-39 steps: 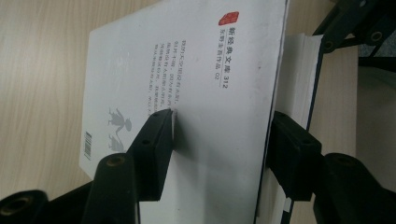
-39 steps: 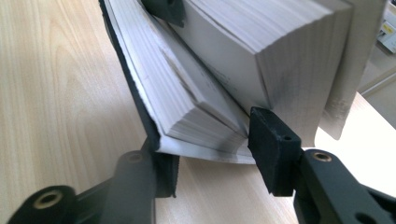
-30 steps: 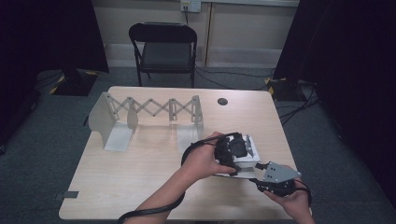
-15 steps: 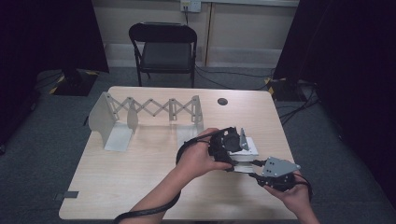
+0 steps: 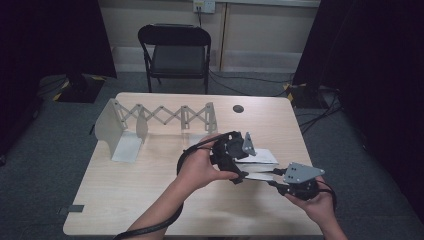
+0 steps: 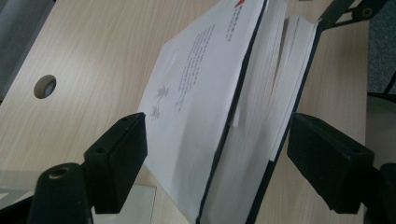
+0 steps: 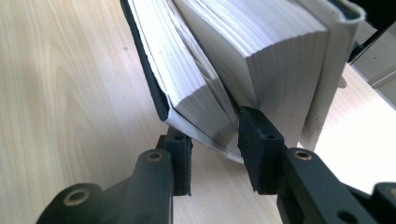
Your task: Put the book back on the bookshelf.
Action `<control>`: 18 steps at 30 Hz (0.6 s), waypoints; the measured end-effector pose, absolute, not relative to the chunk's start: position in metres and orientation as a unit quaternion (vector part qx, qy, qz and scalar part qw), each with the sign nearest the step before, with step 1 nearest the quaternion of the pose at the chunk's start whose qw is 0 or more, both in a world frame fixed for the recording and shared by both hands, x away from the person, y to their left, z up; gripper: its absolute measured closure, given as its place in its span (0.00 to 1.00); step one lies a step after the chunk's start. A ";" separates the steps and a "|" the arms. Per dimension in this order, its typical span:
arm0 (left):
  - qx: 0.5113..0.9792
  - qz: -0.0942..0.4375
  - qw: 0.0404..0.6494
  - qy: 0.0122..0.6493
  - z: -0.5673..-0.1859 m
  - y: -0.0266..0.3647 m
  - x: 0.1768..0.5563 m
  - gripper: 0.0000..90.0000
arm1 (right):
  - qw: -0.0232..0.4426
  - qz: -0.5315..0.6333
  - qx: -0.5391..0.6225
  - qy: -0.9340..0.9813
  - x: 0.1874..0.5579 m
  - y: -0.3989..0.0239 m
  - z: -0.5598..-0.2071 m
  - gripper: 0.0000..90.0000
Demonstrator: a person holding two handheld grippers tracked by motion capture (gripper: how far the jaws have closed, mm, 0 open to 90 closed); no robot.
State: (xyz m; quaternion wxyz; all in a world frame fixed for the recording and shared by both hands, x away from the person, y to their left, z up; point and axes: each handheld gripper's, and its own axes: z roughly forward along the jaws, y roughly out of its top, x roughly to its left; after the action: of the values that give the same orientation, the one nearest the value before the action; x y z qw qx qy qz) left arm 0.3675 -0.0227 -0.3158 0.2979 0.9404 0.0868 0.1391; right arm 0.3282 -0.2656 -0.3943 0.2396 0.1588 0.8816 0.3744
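High view: the book [image 5: 262, 159] lies on the pale wood-grain tabletop [image 5: 150, 200] near its right edge, between the left gripper [image 5: 239, 159] and the right gripper [image 5: 280, 181]. Bare tabletop stretches to the left and front; a grey accordion rack [image 5: 155, 117] stands well apart at the back left.

Left gripper view: the book has a white printed cover, a dark spine edge and a thick fanned block of pages. The matte black fingers [image 6: 119, 161] stand open on either side of it and have just been opening, with a clear gap on each side.

Right gripper view: the black fingers [image 7: 180, 158] are closed on a thin sheaf of pages with the cover at the book's corner, having just been closing.
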 end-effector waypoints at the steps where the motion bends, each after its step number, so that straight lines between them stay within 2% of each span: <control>1: 0.940 0.137 0.301 0.088 -0.316 -0.021 0.367 0.22 | 0.237 0.375 0.160 0.882 0.329 -0.266 -0.394 0.74; 11: 0.931 0.126 0.320 0.123 -0.330 0.019 0.364 0.17 | 0.214 0.373 0.163 0.888 0.338 -0.264 -0.384 0.74; 18: 0.924 0.117 0.333 0.146 -0.344 0.040 0.363 0.17 | 0.197 0.381 0.176 0.886 0.343 -0.266 -0.380 0.74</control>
State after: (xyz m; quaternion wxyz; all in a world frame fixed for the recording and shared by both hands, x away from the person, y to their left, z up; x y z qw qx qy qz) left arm 0.3630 0.0398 -0.3437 0.3330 0.9243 0.1458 0.1166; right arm 0.3431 -0.2664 -0.3805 0.1973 0.1759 0.8861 0.3807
